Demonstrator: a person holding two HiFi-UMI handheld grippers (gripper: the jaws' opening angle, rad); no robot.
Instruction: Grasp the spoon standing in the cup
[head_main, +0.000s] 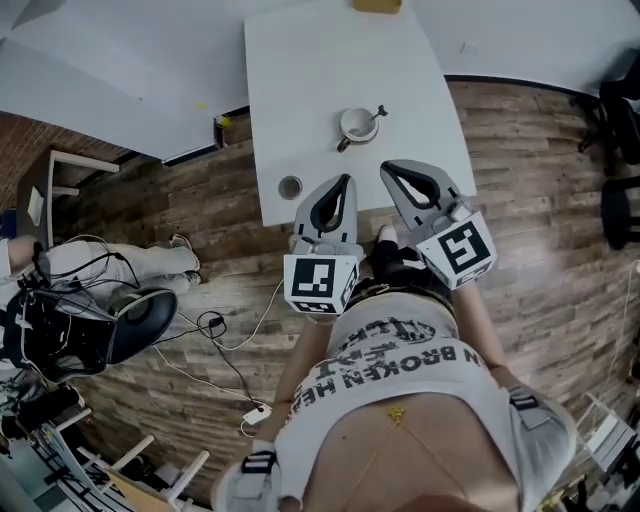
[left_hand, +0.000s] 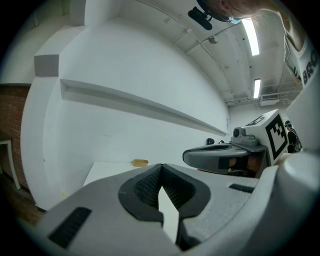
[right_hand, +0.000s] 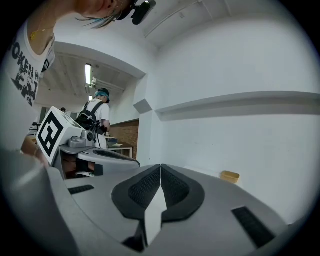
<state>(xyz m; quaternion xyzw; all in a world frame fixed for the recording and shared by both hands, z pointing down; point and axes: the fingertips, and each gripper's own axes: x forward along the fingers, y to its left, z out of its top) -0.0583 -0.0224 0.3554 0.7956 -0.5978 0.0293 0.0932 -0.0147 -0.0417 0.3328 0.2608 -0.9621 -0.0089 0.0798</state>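
Currently both grippers are held side by side over the near edge of the table (head_main: 320, 60), well apart from the cup (head_main: 357, 124). The cup is seen near the table's middle, at about 12 o'clock from the left gripper (head_main: 346, 180) and 11 o'clock from the right gripper (head_main: 384, 167). The spoon (head_main: 376, 116) is seen slanted in the cup in the head view, one end pointed to 1 o'clock and the other shown past the rim at 7 o'clock. Neither cup nor spoon is touched by a gripper. The left gripper's jaws are seen closed tip to tip in its own view, with nothing held between them. The right gripper's jaws are likewise closed on nothing. A small round disc (head_main: 290, 186) is seen on the table at 9 o'clock from the left gripper, near the edge. A yellow block (head_main: 377, 5) is set at the table's far edge, at 12 o'clock from the cup, and is shown beyond the jaws in both gripper views
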